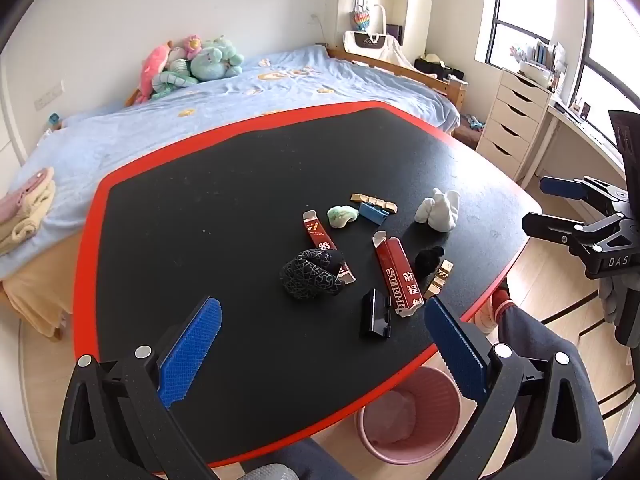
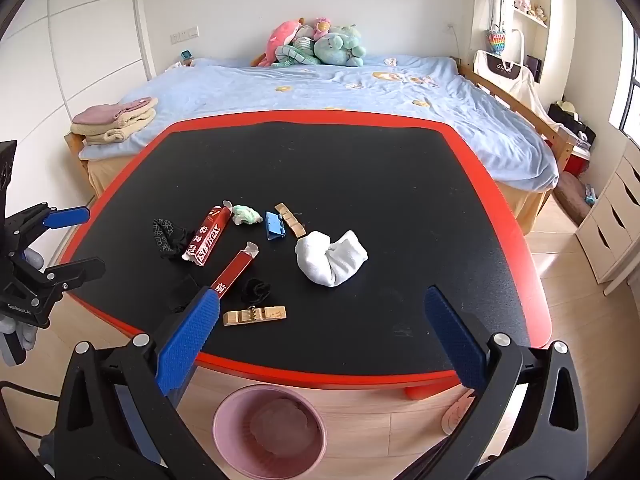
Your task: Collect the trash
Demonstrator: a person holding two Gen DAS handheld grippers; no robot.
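Litter lies on the black table with a red rim (image 1: 92, 216) (image 2: 500, 364): two red cartons (image 1: 396, 276) (image 2: 210, 236), a white sock bundle (image 1: 438, 208) (image 2: 332, 258), a black patterned sock (image 1: 312, 274) (image 2: 166, 236), a green wad (image 1: 342, 216) (image 2: 246, 215), a blue clip (image 1: 372, 212) (image 2: 275, 225), gold boxes (image 1: 440, 278) (image 2: 256, 315), and a black box (image 1: 376, 314). A pink bin (image 1: 408, 416) (image 2: 270, 432) stands on the floor below the near edge. My left gripper (image 1: 320, 356) is open and empty. My right gripper (image 2: 320, 338) is open and empty, above the table's near edge.
A bed with blue sheet (image 2: 320, 84), plush toys (image 2: 316, 46) and folded towels (image 2: 116, 120) lies behind the table. White drawers (image 1: 516, 120) stand at the right. A person's leg (image 1: 536, 360) is beside the bin.
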